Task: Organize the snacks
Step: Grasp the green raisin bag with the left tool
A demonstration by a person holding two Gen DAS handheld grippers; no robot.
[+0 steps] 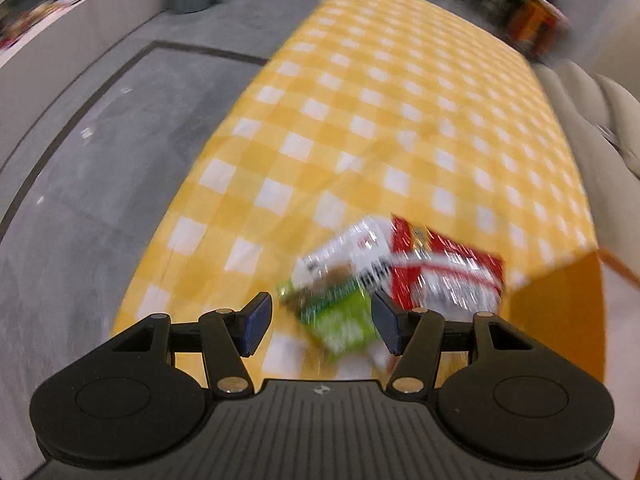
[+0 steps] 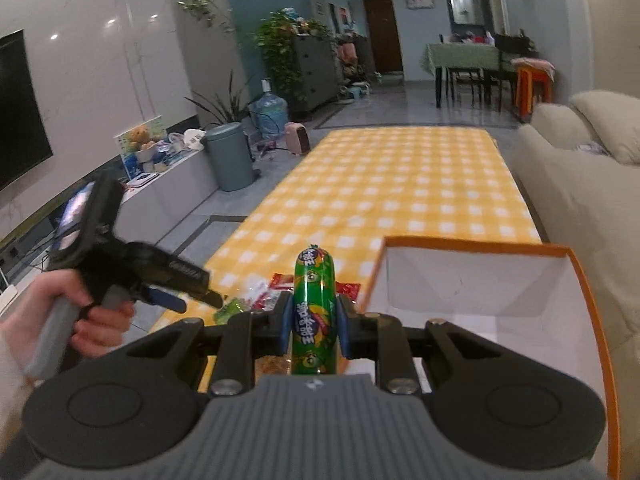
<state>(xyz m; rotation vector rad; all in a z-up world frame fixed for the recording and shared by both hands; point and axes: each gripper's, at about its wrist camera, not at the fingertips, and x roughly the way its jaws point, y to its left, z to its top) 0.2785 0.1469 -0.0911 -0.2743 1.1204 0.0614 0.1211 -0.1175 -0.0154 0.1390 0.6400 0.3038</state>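
A: Green sausage (image 2: pixel 315 312) sits upright, clamped in the right gripper (image 2: pixel 314 330), near the table's (image 2: pixel 400 184) near edge, just left of the orange box (image 2: pixel 472 244)

B: Best swing it right over that rim, then let go. And the left gripper (image 1: pixel 322 326)?

A: Spread wide, grasping nothing, packets (image 1: pixel 396 272) just ahead of its tips

A long table in a yellow checked cloth (image 2: pixel 400 184) stands on grey floor tiles (image 2: pixel 392 108). A cream sofa (image 2: pixel 580 168) flanks it; a grey bin (image 2: pixel 230 156) and leafy plants (image 2: pixel 280 52) line the pale wall (image 2: pixel 100 60).
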